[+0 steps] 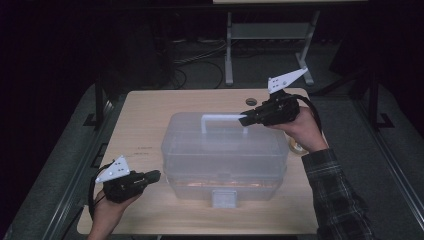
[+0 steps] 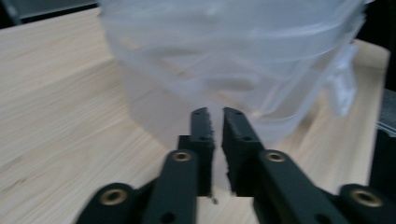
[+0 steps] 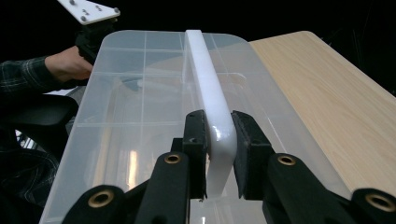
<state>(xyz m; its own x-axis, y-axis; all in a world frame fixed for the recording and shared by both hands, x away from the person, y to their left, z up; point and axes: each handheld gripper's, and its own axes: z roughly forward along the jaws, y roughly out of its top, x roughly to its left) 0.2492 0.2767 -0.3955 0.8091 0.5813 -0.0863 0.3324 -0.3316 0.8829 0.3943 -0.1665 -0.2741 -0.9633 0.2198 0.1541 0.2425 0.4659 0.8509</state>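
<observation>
My right tongs [image 3: 219, 140] are clamped on the box [image 1: 225, 150] handle [image 3: 208, 84], left tongs [image 2: 215, 123] nearly together beside its near-left corner; next, I judge, lift steadily.

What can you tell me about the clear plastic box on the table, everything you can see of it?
The clear plastic box is a translucent, rounded-corner case sitting flat mid-table, lid on. Its lid shows faint divider lines. A white handle stands raised along the top; the right tool is shut on the handle's end. A pale latch sits down on the near front wall. Something orange shows dimly through the lower part. The left tool, nearly shut, points at the box's near-left corner; contact is unclear.
</observation>
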